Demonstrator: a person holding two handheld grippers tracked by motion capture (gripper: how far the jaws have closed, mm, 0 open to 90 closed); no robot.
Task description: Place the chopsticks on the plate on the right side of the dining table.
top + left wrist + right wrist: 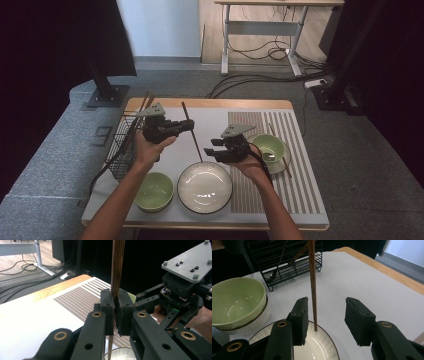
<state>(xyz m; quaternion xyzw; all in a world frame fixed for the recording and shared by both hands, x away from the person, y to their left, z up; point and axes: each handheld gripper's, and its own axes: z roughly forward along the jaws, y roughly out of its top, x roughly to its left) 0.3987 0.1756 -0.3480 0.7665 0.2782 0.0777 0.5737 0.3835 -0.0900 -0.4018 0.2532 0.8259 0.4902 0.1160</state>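
The left gripper is clamped on a chopstick, held above the white mat at the plate's 12 o'clock. The right gripper, jaws spread, hangs at the plate's 1 o'clock. Grey carpet surrounds the table. Both forearms reach forward, converging.

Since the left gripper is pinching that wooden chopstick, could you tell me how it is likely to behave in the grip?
The chopstick looks straight and rigid, so it probably will not flex. It is thin and smooth, clamped by the left gripper at one narrow spot, so it may pivot or slip. Being round, it would likely roll if dropped on the table or white plate.
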